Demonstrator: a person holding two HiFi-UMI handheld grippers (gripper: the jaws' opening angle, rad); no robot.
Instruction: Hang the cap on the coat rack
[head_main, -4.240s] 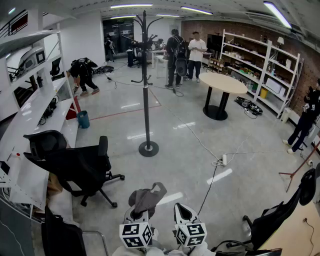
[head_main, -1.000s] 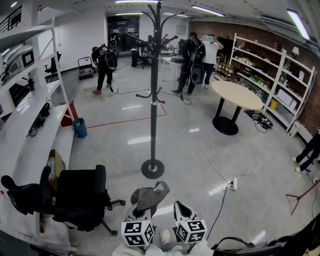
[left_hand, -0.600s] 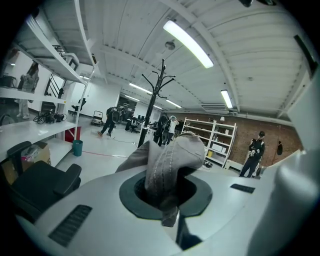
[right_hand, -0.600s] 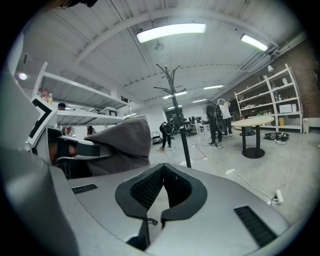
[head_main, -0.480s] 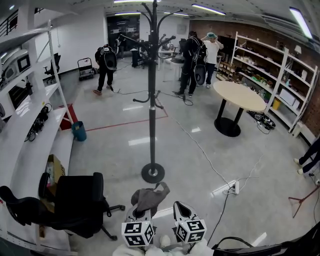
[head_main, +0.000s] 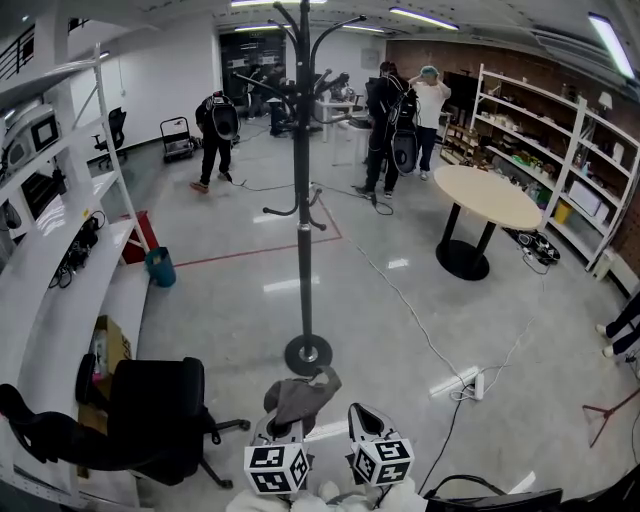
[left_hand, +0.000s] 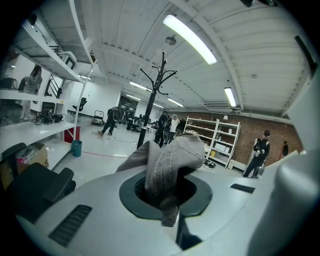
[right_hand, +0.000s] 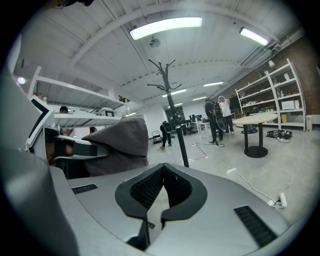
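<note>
The left gripper has its fingers clamped on the grey cap. In the left gripper view the cap rises from between the fingers as a bunched fold of cloth, with a strip of it hanging down toward the camera (which part of the cap is pinched cannot be told). The right gripper sits just beside the left one, to its right. Its fingers are drawn together at the tips with nothing between them, and the cap shows just off to their left.

The black coat rack stands upright on the floor ahead of both pairs of fingers, apart from them. Its round base lies a little beyond the cap's top edge in the head view, and its hooks branch out high above. From the left fingers the rack rises just behind the cap; from the right fingers it stands straight ahead.

A black office chair is to the left of the left fingers. Farther ahead and to the right of the right fingers a round table stands on a black pedestal, and a white power strip lies on the floor between it and the fingers.
</note>
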